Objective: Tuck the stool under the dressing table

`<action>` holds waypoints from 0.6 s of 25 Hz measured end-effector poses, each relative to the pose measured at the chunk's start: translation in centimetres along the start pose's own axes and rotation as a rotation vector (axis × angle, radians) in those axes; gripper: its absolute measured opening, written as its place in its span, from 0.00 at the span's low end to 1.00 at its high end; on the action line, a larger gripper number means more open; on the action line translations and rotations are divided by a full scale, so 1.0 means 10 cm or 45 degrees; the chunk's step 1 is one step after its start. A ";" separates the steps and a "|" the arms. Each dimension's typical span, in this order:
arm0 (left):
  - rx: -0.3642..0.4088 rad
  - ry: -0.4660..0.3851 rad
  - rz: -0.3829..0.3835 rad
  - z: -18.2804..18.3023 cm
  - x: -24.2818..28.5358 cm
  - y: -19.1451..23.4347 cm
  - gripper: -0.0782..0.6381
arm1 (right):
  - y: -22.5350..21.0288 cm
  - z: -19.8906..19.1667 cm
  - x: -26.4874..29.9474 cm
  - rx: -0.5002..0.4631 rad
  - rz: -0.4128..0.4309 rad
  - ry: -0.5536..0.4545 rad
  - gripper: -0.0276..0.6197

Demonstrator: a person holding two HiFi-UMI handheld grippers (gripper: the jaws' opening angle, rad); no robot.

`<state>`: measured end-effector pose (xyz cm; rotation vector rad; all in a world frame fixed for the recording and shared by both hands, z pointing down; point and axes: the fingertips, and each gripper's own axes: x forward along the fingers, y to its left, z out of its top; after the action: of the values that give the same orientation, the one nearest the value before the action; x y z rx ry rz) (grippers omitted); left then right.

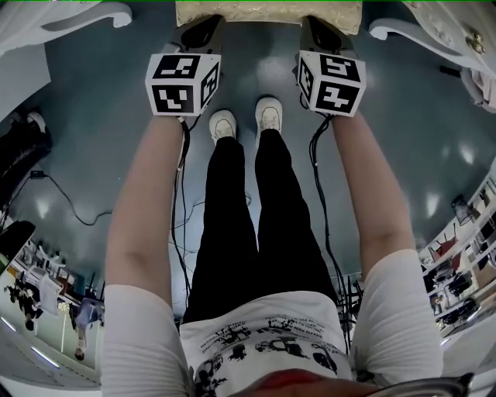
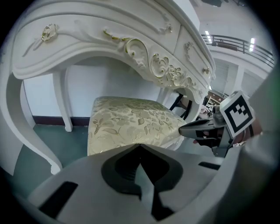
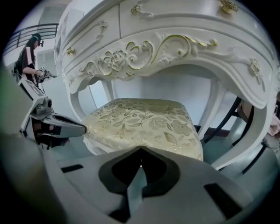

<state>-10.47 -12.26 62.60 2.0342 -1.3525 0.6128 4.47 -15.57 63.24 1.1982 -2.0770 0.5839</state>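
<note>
With jaws closed and empty, the left gripper and right gripper sit tip-first against the stool's near edge, one by each corner, equally near; the stool lies straight ahead, partly beneath the table.

My right tongs are pressed together with nothing between them, and their tip points at the near edge of the cream and gold stool with a flowered fabric seat. The stool stands under the white carved dressing table with gilded scrolls, between its curved legs. From the left, my left tongs come to a point touching the seat's side edge. Below is a dark green floor.
</note>
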 end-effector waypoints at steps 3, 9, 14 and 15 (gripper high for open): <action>0.011 -0.004 0.027 0.09 0.07 0.08 0.14 | -0.01 0.09 0.08 -0.065 0.001 -0.015 0.07; 0.005 0.015 0.031 0.20 0.17 0.16 0.14 | -0.05 0.21 0.19 -0.104 0.005 0.047 0.07; 0.004 0.065 0.029 0.19 0.15 0.17 0.14 | -0.04 0.22 0.17 -0.136 0.003 0.075 0.07; -0.003 0.079 0.032 0.18 0.13 0.15 0.14 | -0.02 0.22 0.13 -0.147 0.002 0.088 0.07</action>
<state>-11.29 -14.83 62.57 1.9828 -1.3440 0.6793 3.51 -17.88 62.73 1.0955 -2.0255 0.4918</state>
